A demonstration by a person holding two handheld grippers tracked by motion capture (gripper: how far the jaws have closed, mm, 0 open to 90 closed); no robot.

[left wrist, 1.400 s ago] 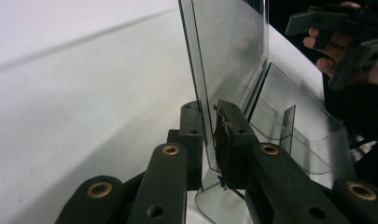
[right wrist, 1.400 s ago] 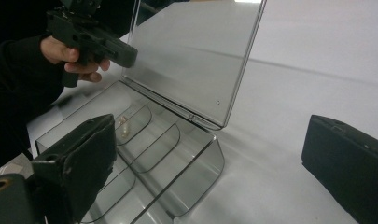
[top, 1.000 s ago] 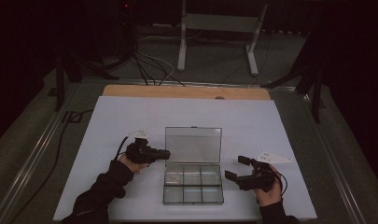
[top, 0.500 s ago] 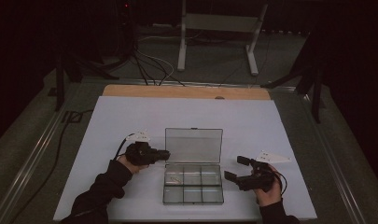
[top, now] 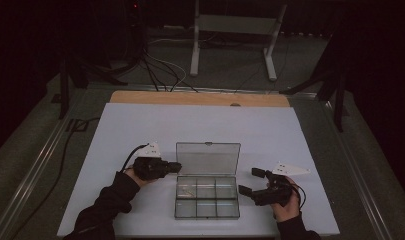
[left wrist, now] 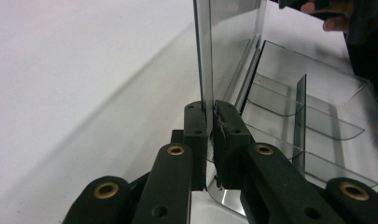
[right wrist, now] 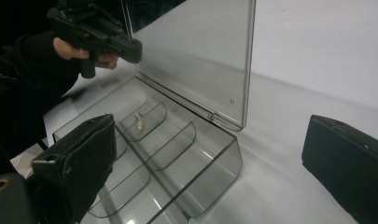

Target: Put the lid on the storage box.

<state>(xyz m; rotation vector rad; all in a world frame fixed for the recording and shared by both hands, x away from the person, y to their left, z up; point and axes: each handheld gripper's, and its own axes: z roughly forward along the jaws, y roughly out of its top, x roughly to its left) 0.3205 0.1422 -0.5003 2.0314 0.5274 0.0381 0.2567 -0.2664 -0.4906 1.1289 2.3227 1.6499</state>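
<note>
The left claw (left wrist: 209, 140) pinches the upright lid (top: 208, 158) of the clear box (top: 207, 197); the right claw (top: 256, 182) waits wide open, empty; a sideways tug could drag the light box across the worktop (top: 140, 125) or spill the small piece (right wrist: 139, 120) inside.

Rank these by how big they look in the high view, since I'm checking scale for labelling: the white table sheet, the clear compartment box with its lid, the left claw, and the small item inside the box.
1. White table sheet.
2. Clear compartment box with its raised lid.
3. Left claw, clamped on the lid's edge.
4. Small item in a back compartment, barely a speck.
</note>
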